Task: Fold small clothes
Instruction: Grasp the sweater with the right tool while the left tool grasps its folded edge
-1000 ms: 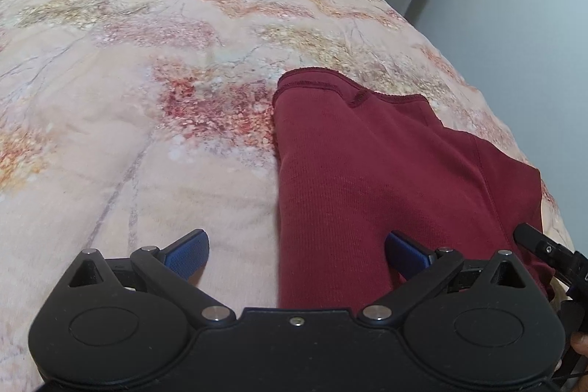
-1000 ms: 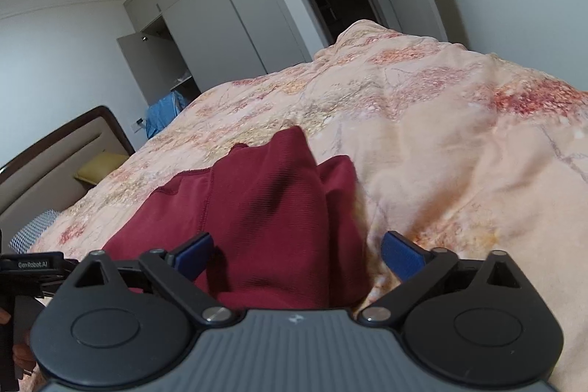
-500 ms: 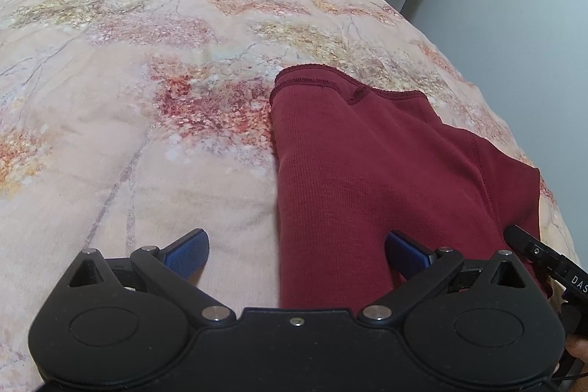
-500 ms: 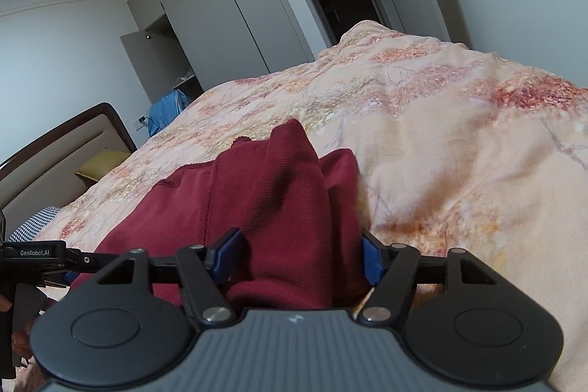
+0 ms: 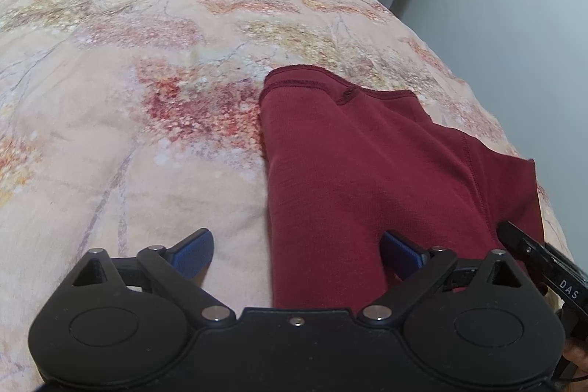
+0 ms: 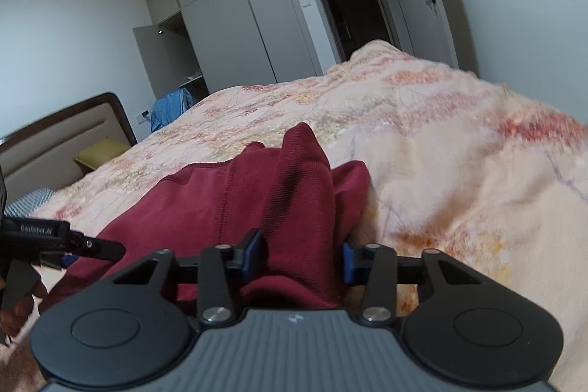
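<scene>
Reading left wrist view: left gripper [image 5: 296, 250] low over the bed; jaws spread wide and only just starting to close; no pad pressing cloth.
Garment, left wrist view: dark red knit garment [image 5: 367, 179] flat on the floral quilt [image 5: 128, 98]; lies ahead of the tongs and toward their right side; its straight left edge runs between the two pads, so the left pad [image 5: 193, 250] is over bare quilt and the right pad [image 5: 402, 254] over cloth.
Long axis, left wrist view: runs from the tongs away to the stitched hem [image 5: 294, 84] at the far end; cloth spreads wider to the right.
Other tool, left wrist view: tip of the right gripper [image 5: 540, 263] at the garment's right near corner.
Reading right wrist view: right gripper [image 6: 300, 254] with jaws closing; a raised ridge of the same garment [image 6: 294, 193] stands between the pads; both pads at the cloth's flanks; whether they already press it I cannot tell for sure.
Nearer hand, right wrist view: judged the right, as cloth is inside its jaws; left gripper [image 6: 84, 245] at the garment's other near corner, off to the left.
Containers: open wardrobe [image 6: 176, 61] far behind the bed; contents too small to tell; none on the quilt.
Judgement: coming move turns on the right-hand pinch at the near edge, then carrying it along the long axis toward the hem.
</scene>
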Available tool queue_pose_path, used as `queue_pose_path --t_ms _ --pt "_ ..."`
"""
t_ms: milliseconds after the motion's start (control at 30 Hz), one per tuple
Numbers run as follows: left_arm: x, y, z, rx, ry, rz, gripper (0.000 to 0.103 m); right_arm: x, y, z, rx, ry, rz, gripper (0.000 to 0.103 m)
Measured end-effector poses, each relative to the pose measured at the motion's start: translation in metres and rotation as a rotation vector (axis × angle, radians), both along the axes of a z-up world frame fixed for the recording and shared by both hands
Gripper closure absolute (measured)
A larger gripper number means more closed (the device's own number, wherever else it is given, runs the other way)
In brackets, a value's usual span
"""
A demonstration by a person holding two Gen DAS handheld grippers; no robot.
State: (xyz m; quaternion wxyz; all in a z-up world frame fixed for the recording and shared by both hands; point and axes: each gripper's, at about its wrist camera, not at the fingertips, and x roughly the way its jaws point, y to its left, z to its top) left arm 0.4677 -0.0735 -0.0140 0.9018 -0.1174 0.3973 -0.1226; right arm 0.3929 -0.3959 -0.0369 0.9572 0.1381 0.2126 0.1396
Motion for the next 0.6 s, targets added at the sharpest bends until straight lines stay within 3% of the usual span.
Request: queue_pose_path --t_ms 167,233,500,600 --pt "0.002 -0.002 0.005 -0.023 0.015 -0.05 0.026 -0.004 0.007 0.008 -0.057 -0.027 0.002 0.066" --pt "0.003 -0.002 0.006 -0.045 0.023 -0.071 0.041 -0.005 0.008 0.009 -0.068 -0.033 0.002 0.068" --pt "-0.001 -0.007 0.018 -0.016 -0.004 -0.085 0.069 -0.011 0.021 0.019 -0.171 -0.059 -0.002 0.075" --pt "-0.004 -0.007 0.029 -0.003 -0.024 -0.106 0.074 -0.016 0.029 0.026 -0.217 -0.089 -0.004 0.081"
